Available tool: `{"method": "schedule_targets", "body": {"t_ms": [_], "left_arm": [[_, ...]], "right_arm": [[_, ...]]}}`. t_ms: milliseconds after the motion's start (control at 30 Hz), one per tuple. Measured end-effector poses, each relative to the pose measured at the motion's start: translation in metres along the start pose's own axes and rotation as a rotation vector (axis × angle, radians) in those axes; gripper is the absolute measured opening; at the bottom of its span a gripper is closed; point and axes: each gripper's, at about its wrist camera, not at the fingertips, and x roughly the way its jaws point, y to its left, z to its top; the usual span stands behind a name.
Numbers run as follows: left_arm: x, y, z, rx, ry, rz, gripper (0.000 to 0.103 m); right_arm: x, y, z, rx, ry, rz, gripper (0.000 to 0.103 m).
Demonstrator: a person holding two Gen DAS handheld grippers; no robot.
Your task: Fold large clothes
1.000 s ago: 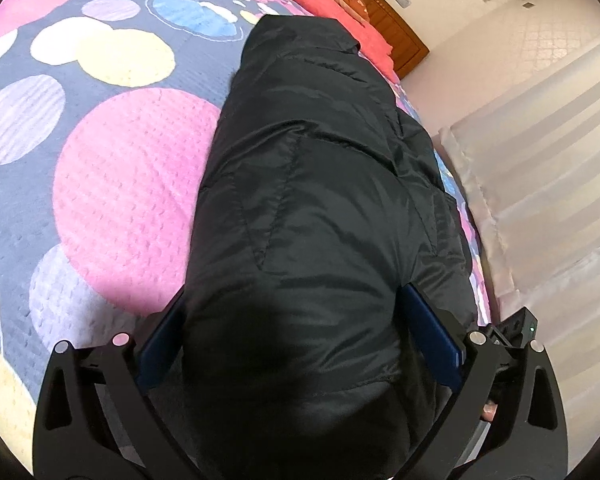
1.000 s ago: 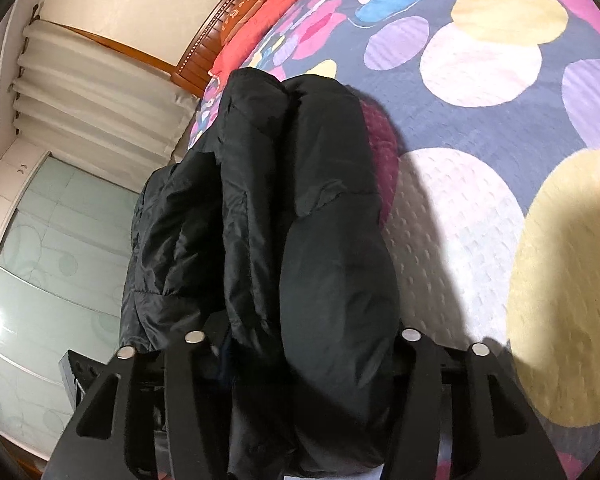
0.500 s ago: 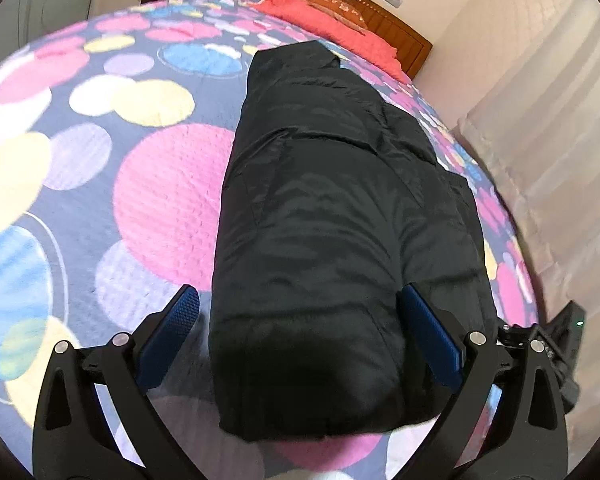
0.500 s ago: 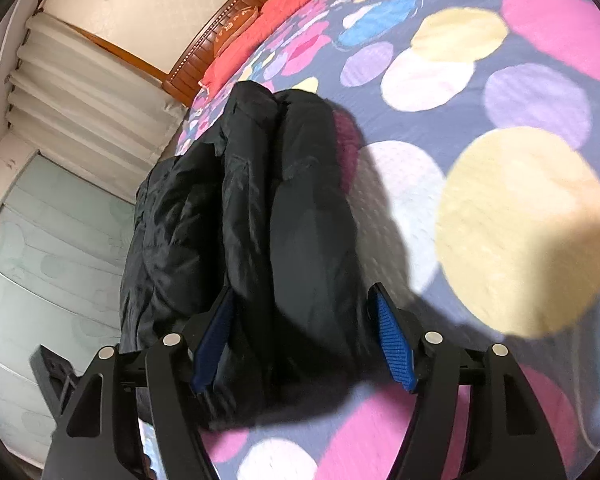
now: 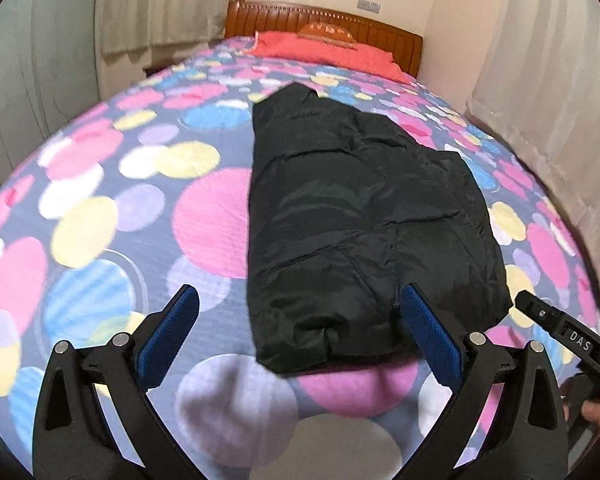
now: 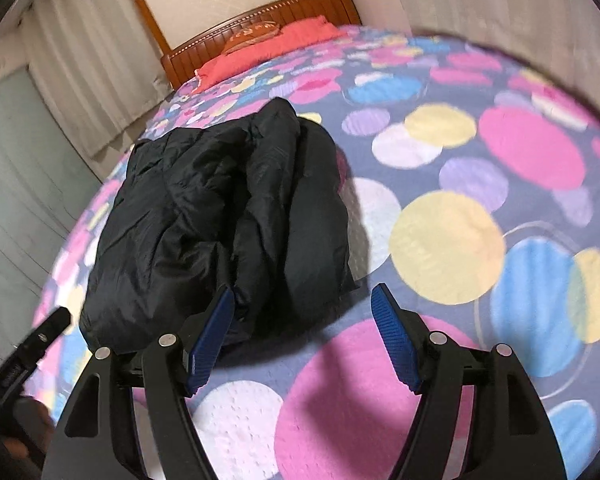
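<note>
A black puffy jacket (image 5: 356,216) lies folded into a long bundle on the bed, lengthwise toward the headboard; it also shows in the right wrist view (image 6: 220,216). My left gripper (image 5: 300,336) is open and empty, held back above the jacket's near end. My right gripper (image 6: 304,336) is open and empty, just off the jacket's near right corner. The tip of the right gripper tool (image 5: 556,328) shows at the right edge of the left wrist view, and the left tool (image 6: 32,344) at the left edge of the right wrist view.
The bedspread (image 5: 120,216) is grey-blue with large coloured dots. A red pillow (image 5: 324,48) lies against the wooden headboard (image 5: 324,20). Curtains (image 5: 548,92) hang right of the bed and a wall of panels (image 6: 16,184) stands beside it.
Both grippers have opened, let go of the jacket and pulled back and up. The jacket now lies still on the bed.
</note>
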Motion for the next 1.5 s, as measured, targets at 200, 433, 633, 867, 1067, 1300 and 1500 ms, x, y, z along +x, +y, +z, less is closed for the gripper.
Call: {"method": "schedule_targets", "body": {"t_ms": [200, 433, 633, 867, 1067, 1300, 1500], "left_arm": [[-0.024, -0.004, 0.0, 0.032, -0.058, 0.068, 0.1], [-0.042, -0.005, -0.001, 0.029, -0.097, 0.089, 0.1], [-0.048, -0.003, -0.004, 0.028, -0.109, 0.098, 0.1], [-0.052, 0.0, -0.006, 0.015, -0.114, 0.095, 0.1], [-0.053, 0.0, -0.006, 0.015, -0.113, 0.096, 0.1], [-0.052, -0.001, -0.006, 0.017, -0.116, 0.096, 0.1], [-0.054, 0.0, -0.007, 0.017, -0.115, 0.095, 0.1]], "right_arm": [[-0.022, 0.026, -0.002, -0.112, -0.075, -0.072, 0.077], [-0.042, 0.049, -0.003, -0.201, -0.145, -0.112, 0.077], [-0.05, 0.06, -0.007, -0.233, -0.164, -0.115, 0.077], [-0.054, 0.068, -0.01, -0.248, -0.174, -0.116, 0.077], [-0.055, 0.072, -0.013, -0.254, -0.176, -0.114, 0.077], [-0.057, 0.076, -0.015, -0.259, -0.179, -0.11, 0.077], [-0.057, 0.076, -0.015, -0.258, -0.178, -0.111, 0.077]]}}
